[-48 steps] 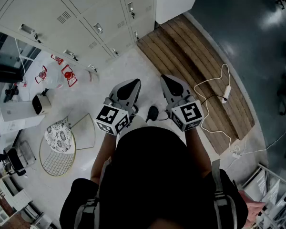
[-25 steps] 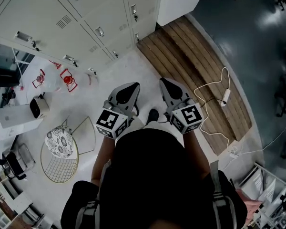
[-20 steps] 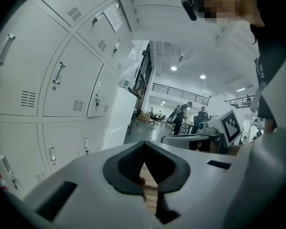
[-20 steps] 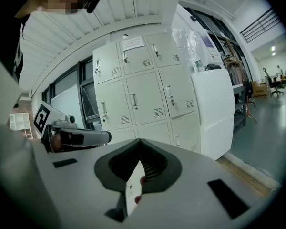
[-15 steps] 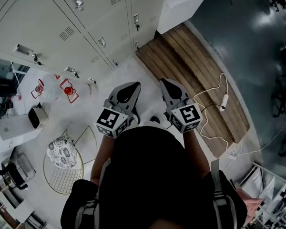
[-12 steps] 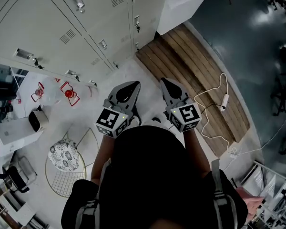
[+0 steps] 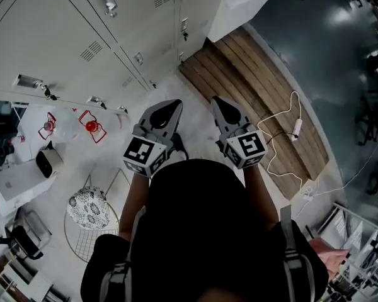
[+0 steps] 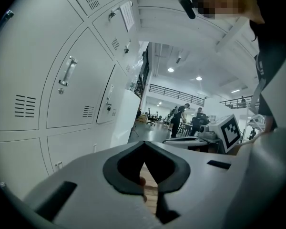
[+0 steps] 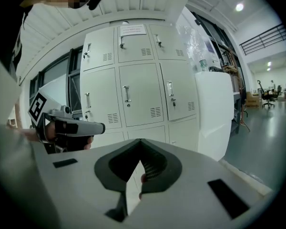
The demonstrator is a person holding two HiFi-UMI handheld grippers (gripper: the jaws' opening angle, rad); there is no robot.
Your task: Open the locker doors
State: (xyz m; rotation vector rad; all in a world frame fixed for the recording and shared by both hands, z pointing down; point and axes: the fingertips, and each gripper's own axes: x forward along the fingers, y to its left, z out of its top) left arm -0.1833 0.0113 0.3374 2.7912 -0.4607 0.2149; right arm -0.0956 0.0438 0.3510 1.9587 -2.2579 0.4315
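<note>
Locker doors (image 9: 144, 82) shut, upright; handles (image 9: 127, 94) vertical; right gripper (image 9: 140, 160) jaws together

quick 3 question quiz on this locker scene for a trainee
1. True or false: the right hand-held gripper is clamped on a handle of the pale grey metal lockers.
2. Where in the head view is the round gold wire basket? A lower left B upper right C centre
3. What lies on the brown wooden slat platform?
Key: 1 false; 2 A; 3 a white cable.
</note>
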